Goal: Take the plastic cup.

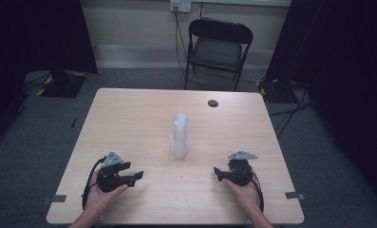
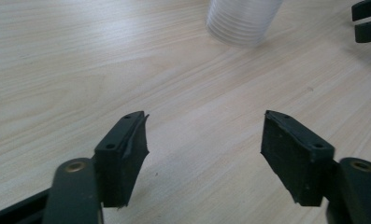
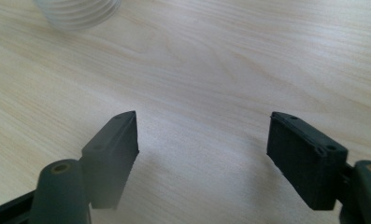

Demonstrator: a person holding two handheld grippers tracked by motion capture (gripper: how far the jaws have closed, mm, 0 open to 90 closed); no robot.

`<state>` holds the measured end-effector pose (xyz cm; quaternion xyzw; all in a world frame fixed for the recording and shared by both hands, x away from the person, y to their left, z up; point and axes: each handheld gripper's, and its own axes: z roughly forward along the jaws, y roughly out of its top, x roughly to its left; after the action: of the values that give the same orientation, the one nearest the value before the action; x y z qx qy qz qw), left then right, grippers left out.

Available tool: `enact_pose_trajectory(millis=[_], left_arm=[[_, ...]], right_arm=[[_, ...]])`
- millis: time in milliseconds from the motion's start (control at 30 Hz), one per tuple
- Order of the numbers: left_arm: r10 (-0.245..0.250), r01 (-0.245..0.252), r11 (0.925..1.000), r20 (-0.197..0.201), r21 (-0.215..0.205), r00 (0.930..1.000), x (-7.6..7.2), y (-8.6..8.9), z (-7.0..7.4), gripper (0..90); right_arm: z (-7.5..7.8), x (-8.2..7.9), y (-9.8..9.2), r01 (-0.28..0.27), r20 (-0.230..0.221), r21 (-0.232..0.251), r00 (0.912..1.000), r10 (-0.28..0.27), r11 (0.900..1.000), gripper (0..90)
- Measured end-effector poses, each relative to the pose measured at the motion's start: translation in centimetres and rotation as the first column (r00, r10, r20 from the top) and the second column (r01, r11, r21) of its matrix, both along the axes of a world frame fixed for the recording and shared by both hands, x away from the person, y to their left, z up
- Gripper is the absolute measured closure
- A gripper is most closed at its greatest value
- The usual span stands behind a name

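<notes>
A tall stack of clear plastic cups (image 1: 180, 135) stands upside down in the middle of the wooden table (image 1: 129, 118). My left gripper (image 1: 139, 176) rests near the front edge, left of the stack, jaws open and empty. My right gripper (image 1: 216, 173) rests at the front right, also open with nothing between its jaws. In the left gripper view the ribbed base of the cup stack (image 2: 241, 21) sits ahead of my left gripper (image 2: 204, 140), and the tips of the other gripper (image 2: 367, 21) show at the far right. In the right gripper view the cup stack (image 3: 78, 11) lies ahead and left of my right gripper (image 3: 202, 140).
A round dark cable hole (image 1: 212, 103) sits near the table's far edge. A black folding chair (image 1: 217, 50) stands beyond the table against the wall. Tape marks (image 1: 295, 195) stick to the front corners. Grey carpet surrounds the table.
</notes>
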<state>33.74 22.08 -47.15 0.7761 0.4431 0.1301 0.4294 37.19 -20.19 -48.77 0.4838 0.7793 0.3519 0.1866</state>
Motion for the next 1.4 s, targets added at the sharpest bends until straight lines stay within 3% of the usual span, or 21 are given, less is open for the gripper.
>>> enact_pose_trajectory(millis=[100, 333, 367, 533, 667, 733, 767, 800, 1000, 1033, 1067, 1100, 1133, 1200, 1233, 1333, 1400], left_arm=[[-0.014, 0.014, 0.9997, -0.004, -0.022, 0.9999, 0.0, 0.1, 0.0, 26.0], [-0.017, 0.017, 0.9999, -0.004, -0.002, 0.9998, 0.1, -0.1, 0.0, 25.3], [-0.016, 0.016, 0.9999, -0.005, -0.003, 0.9999, 0.2, -0.1, 0.0, 25.3], [-0.029, 0.029, 0.9993, 0.001, 0.023, 0.9996, 0.0, -0.3, 0.0, 25.2], [-0.043, 0.042, 0.9985, 0.005, 0.035, 0.9991, -0.1, -0.4, 0.0, 25.1], [-0.044, 0.043, 0.9984, 0.006, 0.038, 0.9990, -0.2, -0.5, 0.0, 24.9], [-0.046, 0.045, 0.9983, 0.008, 0.037, 0.9989, -0.2, -0.5, 0.0, 24.7], [-0.050, 0.050, 0.9979, 0.010, 0.041, 0.9987, -0.3, -0.5, 0.0, 24.7], [-0.059, 0.058, 0.9975, 0.019, 0.039, 0.9981, -0.6, -0.6, 0.2, 24.2], [-0.058, 0.058, 0.9978, 0.020, 0.033, 0.9981, -0.6, -0.7, 0.2, 24.0], [-0.059, 0.058, 0.9977, 0.019, 0.033, 0.9981, -0.6, -0.7, 0.2, 24.0], [-0.062, 0.061, 0.9975, 0.019, 0.034, 0.9979, -0.6, -0.7, 0.2, 23.8], [-0.069, 0.069, 0.9969, 0.017, 0.037, 0.9974, -0.6, -0.7, 0.2, 23.8], [-0.077, 0.076, 0.9963, 0.016, 0.039, 0.9969, -0.6, -0.8, 0.1, 23.6], [-0.073, 0.073, 0.9968, 0.012, 0.035, 0.9973, -0.6, -0.9, 0.1, 23.6], [-0.079, 0.078, 0.9961, 0.006, 0.040, 0.9969, -0.6, -1.0, 0.0, 23.5], [-0.082, 0.081, 0.9959, 0.009, 0.038, 0.9966, -0.7, -1.1, 0.0, 23.2]], right_arm=[[0.2, 0.0, 0.0, -0.006, 0.003, 0.020, 1.0000, 0.006, 1.000, 26.0], [0.8, -0.3, 0.1, -0.039, 0.032, 0.010, 0.9987, 0.039, 0.999, 31.2], [0.9, -0.2, 0.1, -0.068, 0.027, 0.029, 0.9974, 0.067, 0.997, 33.6], [1.3, -0.5, 0.6, -0.119, 0.041, 0.037, 0.9922, 0.118, 0.992, 35.6], [1.5, -0.6, 1.0, -0.161, 0.051, 0.022, 0.9859, 0.159, 0.987, 35.9], [1.7, -0.7, 1.4, -0.203, 0.055, -0.005, 0.9777, 0.203, 0.979, 35.9], [2.3, -0.8, 1.7, -0.242, 0.064, 0.001, 0.9684, 0.241, 0.970, 35.9], [2.3, -0.8, 1.7, -0.242, 0.064, 0.001, 0.9684, 0.241, 0.970, 35.9], [4.5, -1.3, 2.7, -0.346, 0.126, 0.009, 0.9312, 0.342, 0.938, 35.0], [5.0, -1.2, 3.1, -0.380, 0.146, 0.014, 0.9159, 0.374, 0.925, 33.7], [5.0, -1.2, 3.1, -0.380, 0.146, 0.014, 0.9159, 0.374, 0.925, 33.7], [5.5, -1.0, 3.5, -0.411, 0.156, 0.027, 0.9020, 0.403, 0.911, 33.5], [5.5, -1.0, 3.5, -0.411, 0.156, 0.027, 0.9020, 0.403, 0.911, 33.5], [6.0, -0.4, 4.2, -0.448, 0.149, 0.019, 0.8854, 0.440, 0.894, 31.9], [6.0, -0.4, 4.2, -0.448, 0.149, 0.019, 0.8854, 0.440, 0.894, 31.9], [6.7, 0.3, 5.0, -0.465, 0.168, 0.009, 0.8732, 0.457, 0.885, 30.3], [7.2, 1.1, 5.3, -0.467, 0.198, 0.033, 0.8698, 0.452, 0.884, 29.4]])
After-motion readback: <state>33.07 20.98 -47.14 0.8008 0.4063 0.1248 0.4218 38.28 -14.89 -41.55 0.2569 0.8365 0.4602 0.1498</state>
